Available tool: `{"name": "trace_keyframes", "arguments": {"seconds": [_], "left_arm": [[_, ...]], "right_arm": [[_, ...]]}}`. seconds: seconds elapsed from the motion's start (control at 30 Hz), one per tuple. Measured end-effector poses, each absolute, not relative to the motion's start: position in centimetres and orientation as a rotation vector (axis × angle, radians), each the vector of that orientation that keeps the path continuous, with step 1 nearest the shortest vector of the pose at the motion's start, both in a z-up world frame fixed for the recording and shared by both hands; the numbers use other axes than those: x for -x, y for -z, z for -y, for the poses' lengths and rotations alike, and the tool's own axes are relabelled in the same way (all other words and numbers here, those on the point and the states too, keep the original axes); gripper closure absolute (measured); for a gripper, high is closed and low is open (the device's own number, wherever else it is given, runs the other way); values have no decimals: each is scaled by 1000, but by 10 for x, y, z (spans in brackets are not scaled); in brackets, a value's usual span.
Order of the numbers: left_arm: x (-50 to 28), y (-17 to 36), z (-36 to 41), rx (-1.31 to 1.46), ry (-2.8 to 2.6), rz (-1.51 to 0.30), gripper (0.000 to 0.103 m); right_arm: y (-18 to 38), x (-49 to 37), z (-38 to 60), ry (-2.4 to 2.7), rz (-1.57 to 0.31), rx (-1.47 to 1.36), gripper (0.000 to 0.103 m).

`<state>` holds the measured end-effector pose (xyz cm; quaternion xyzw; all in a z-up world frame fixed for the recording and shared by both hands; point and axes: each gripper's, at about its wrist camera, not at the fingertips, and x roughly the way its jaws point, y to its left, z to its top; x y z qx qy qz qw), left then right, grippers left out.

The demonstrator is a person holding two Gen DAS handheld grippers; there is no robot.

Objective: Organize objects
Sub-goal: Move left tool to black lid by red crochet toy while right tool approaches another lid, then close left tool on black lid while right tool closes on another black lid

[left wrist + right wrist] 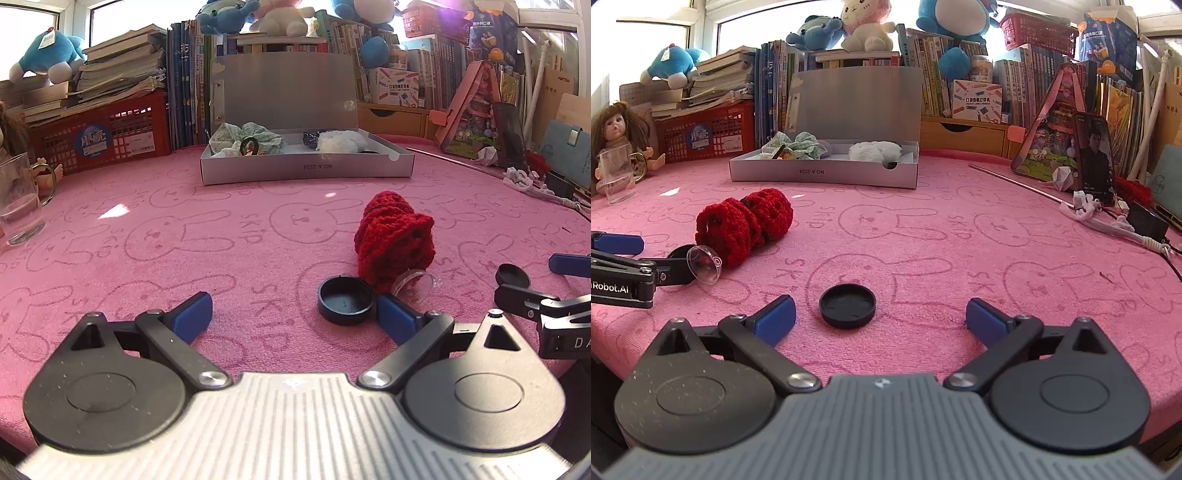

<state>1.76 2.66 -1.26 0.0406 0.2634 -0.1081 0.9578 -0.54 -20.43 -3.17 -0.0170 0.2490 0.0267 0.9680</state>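
Note:
A red knitted piece [393, 240] lies on the pink mat; it also shows in the right wrist view [744, 223]. A black round lid [345, 300] lies open side up just inside my left gripper's right finger. A clear suction cup [417, 286] lies beside the red piece, and shows in the right wrist view [703, 266]. My left gripper [295, 314] is open and empty. A second black lid [847, 304] lies between the fingers of my right gripper [881, 319], which is open and empty. A grey open box [306, 166] at the back holds cloth and fluffy items.
A glass mug [18, 199] stands at the left edge. A red crate [99, 136] with books, a doll [617, 136], a phone on a stand [1095, 158], a metal rod [1015, 181] and white cord [1108, 221] line the back and right.

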Motion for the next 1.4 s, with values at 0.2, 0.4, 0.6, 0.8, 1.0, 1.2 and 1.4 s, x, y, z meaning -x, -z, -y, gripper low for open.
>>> {"name": "trace_keyframes", "arguments": {"seconds": [0.2,0.4,0.6,0.8,1.0,1.2,1.4], "left_arm": [[-13,10,-28,-65,243,-533,12],[-10,7,-25,-60,262,-522,35],[-10,5,-26,-31,288,-525,47],[-10,4,-25,-25,295,-527,55],[-11,2,-27,-16,283,-516,60],[-11,2,-27,-16,280,-526,60],[-11,5,-22,-60,277,-521,60]], "right_arm": [[27,8,201,-67,-520,40,7],[23,17,192,-132,-511,58,35],[21,19,185,-189,-515,69,47],[19,16,183,-210,-522,60,58],[18,14,184,-206,-522,51,62],[19,11,185,-184,-520,40,57],[20,9,184,-182,-520,41,56]]}}
